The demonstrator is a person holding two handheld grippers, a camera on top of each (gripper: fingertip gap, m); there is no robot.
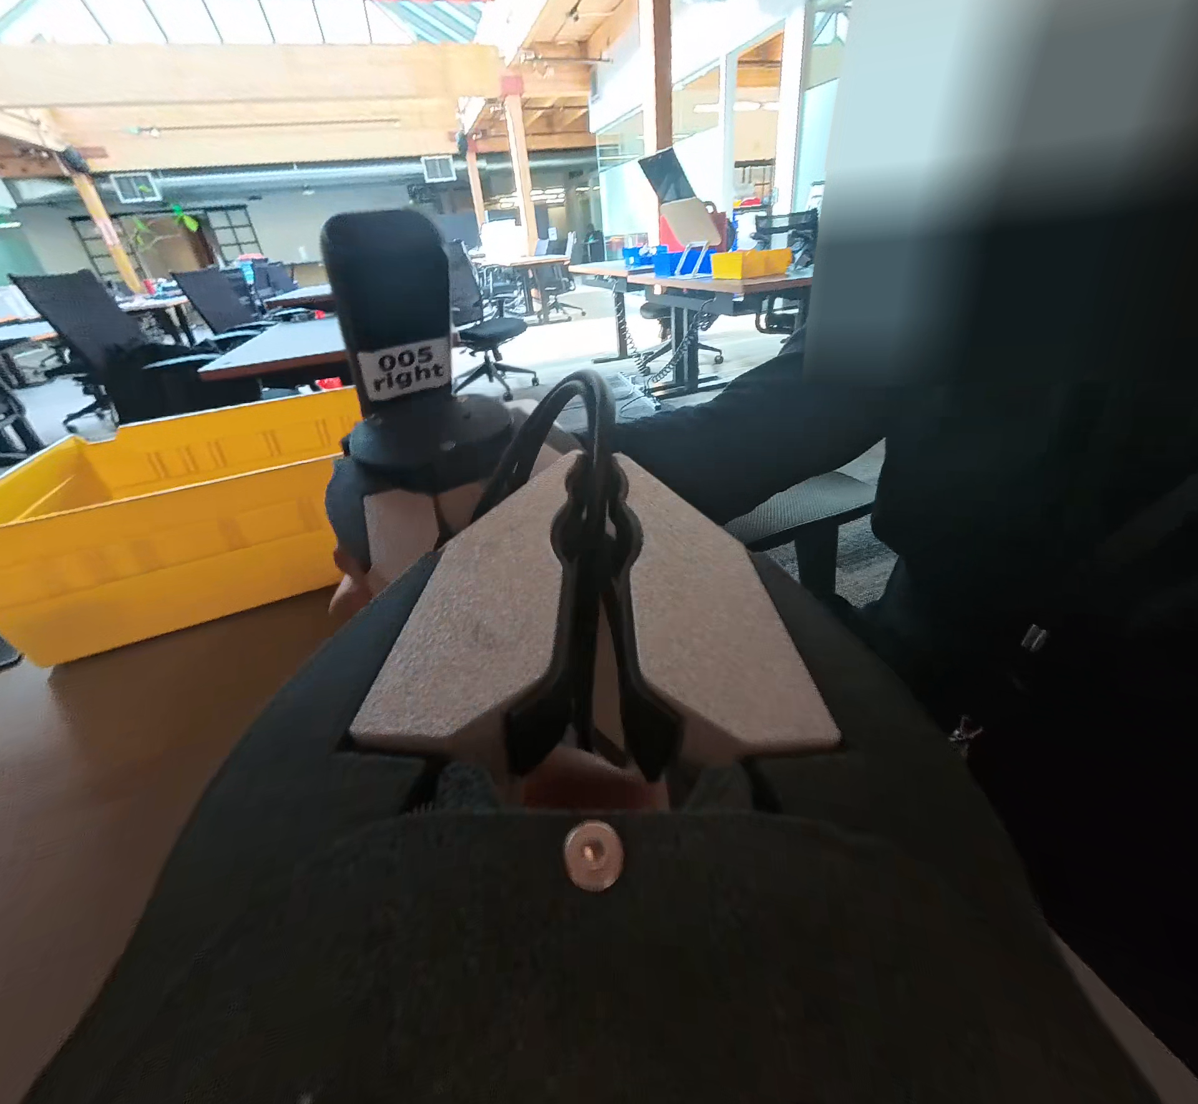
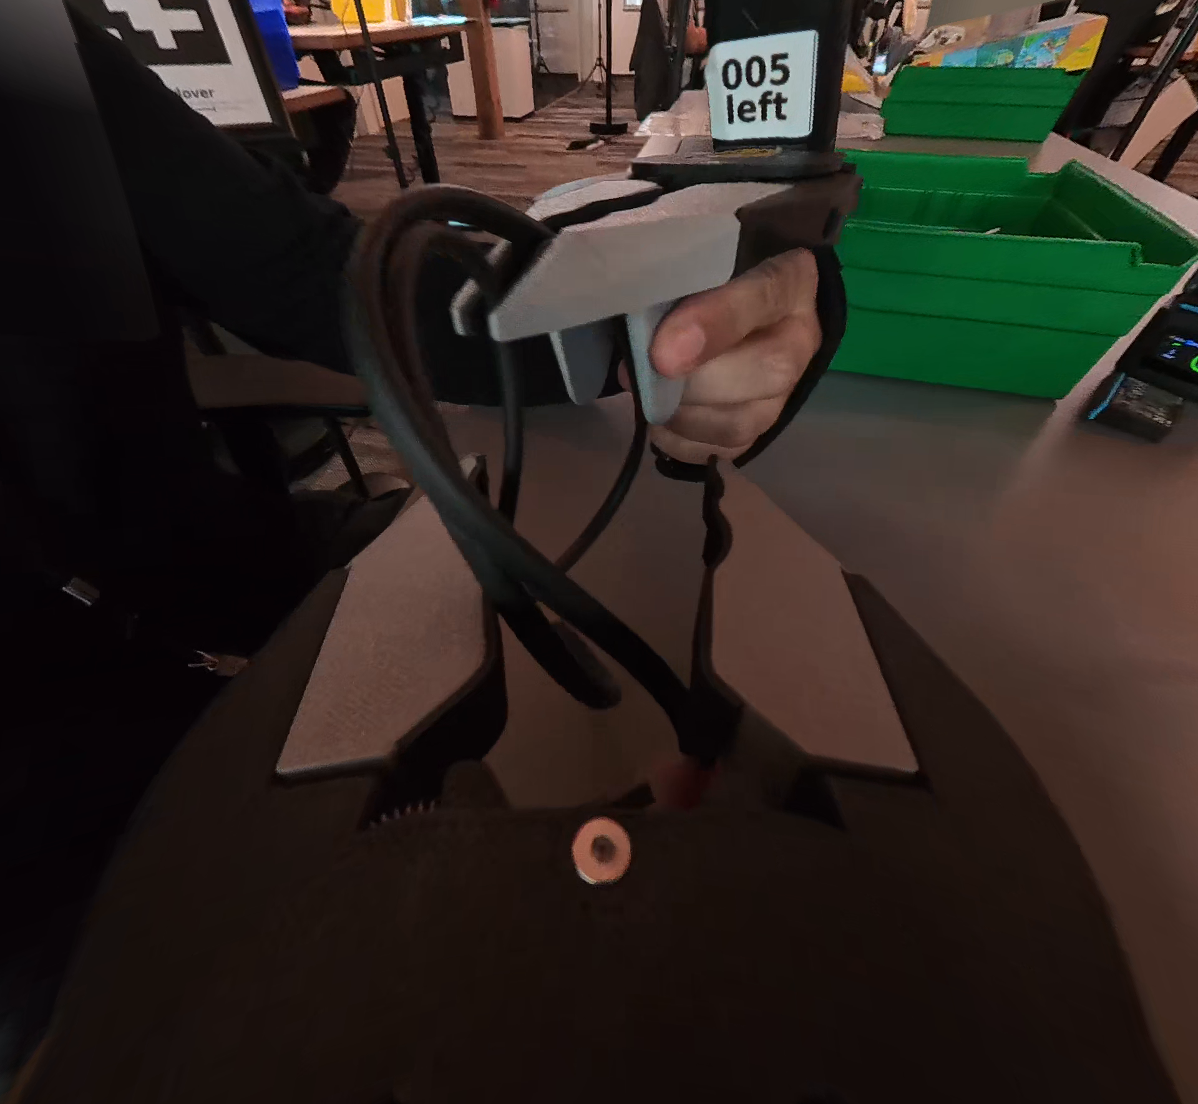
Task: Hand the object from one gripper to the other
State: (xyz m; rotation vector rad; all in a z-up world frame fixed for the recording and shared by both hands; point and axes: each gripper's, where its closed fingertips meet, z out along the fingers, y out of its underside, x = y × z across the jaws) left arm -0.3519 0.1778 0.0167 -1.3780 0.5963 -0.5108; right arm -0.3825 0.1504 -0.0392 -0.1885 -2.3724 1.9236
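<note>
My left claw is clamping the coiled black cable; its loops are drooping, seemingly unpinched, between my right claw's parted fingers.

both wrist cams sit close behind own fingers, facing each other across the table; shared: black cable, opposite gripper.

Two grippers, left gripper and right gripper; one black cable; one yellow bin; one green bin; one table.
</note>
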